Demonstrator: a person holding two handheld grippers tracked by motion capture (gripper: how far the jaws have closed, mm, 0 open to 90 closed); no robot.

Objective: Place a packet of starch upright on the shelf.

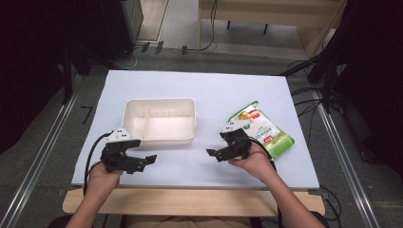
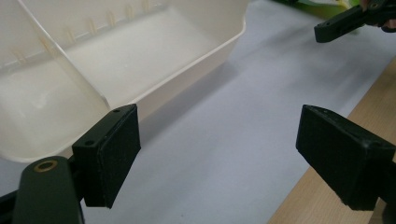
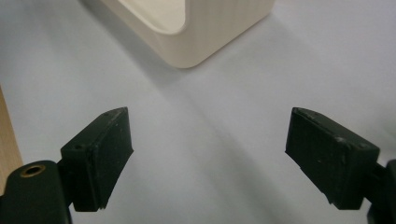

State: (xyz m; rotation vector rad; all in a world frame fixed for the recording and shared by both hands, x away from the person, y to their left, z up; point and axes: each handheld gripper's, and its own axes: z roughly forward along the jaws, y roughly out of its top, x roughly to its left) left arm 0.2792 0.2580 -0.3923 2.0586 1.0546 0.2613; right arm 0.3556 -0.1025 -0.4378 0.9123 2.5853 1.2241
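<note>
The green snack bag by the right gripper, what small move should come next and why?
Probably turn the right gripper toward the green snack bag. Its jaws stand open with nothing between them and point at the white tray, while the bag lies flat just behind it, untouched.

A white sheet [image 1: 199, 90] covers most of the counter [image 1: 190, 202], whose bare wooden edge shows at 6 o'clock. Around it lies grey carpeted floor [image 1: 43, 156]. Metal rails [image 1: 45, 142] run along the floor at 9 and 3 o'clock. At 12 o'clock stands a pale wooden piece of furniture [image 1: 271, 14]; black cables [image 1: 304, 90] trail over the floor at 2 o'clock. A dark cabinet [image 1: 121, 23] stands at 11 o'clock.
</note>
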